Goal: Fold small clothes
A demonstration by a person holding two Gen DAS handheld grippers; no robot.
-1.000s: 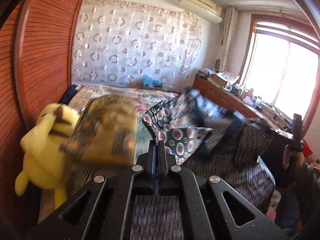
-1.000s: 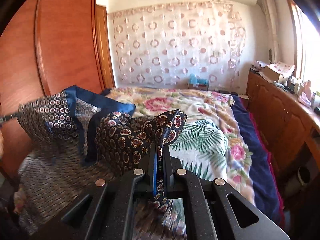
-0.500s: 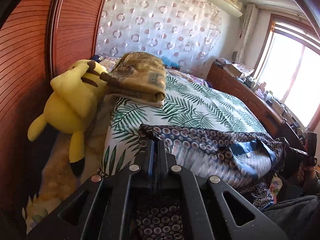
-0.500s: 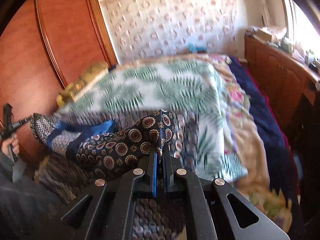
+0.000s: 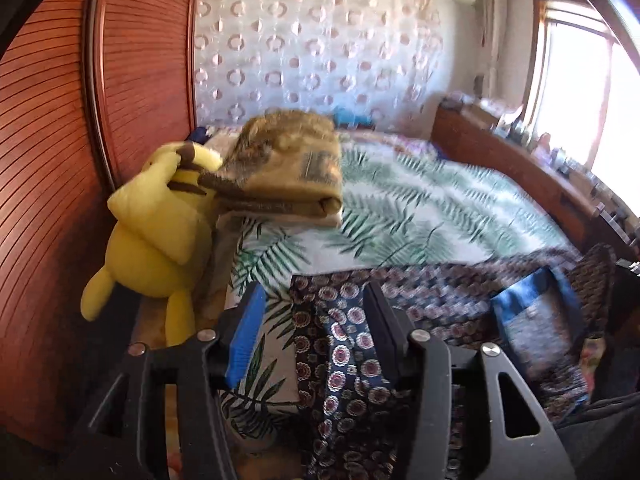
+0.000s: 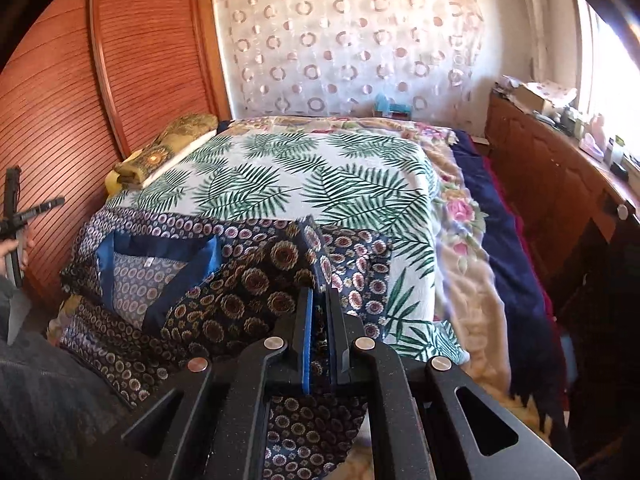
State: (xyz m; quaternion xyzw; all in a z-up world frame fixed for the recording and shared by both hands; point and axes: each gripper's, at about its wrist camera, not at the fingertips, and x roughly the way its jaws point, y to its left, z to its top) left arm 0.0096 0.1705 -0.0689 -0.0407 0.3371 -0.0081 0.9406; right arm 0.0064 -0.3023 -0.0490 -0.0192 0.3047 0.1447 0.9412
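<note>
A dark blue patterned garment (image 6: pixel 224 280) with a bright blue collar lies spread on the near end of the palm-leaf blanket (image 6: pixel 304 176). In the left wrist view its corner (image 5: pixel 340 336) lies loose between the jaws of my left gripper (image 5: pixel 316 312), which are opening and no longer press on it. My right gripper (image 6: pixel 319 300) is shut on the garment's right edge, with cloth pinched between the pads and hanging below them. The left gripper's tool (image 6: pixel 16 212) and a hand show at the far left of the right wrist view.
A yellow plush toy (image 5: pixel 160 232) leans by the ribbed wooden wardrobe (image 5: pixel 52 168). A folded olive cloth (image 5: pixel 292 172) rests at the bed's left edge. A wooden cabinet (image 6: pixel 560 184) with clutter runs along the right, by the window. A floral quilt (image 6: pixel 468 264) lies beside the blanket.
Both grippers came down and laid the lifted garment onto the bed. The left jaws, shut on the cloth before, now stand apart. The right gripper stayed shut on its edge.
</note>
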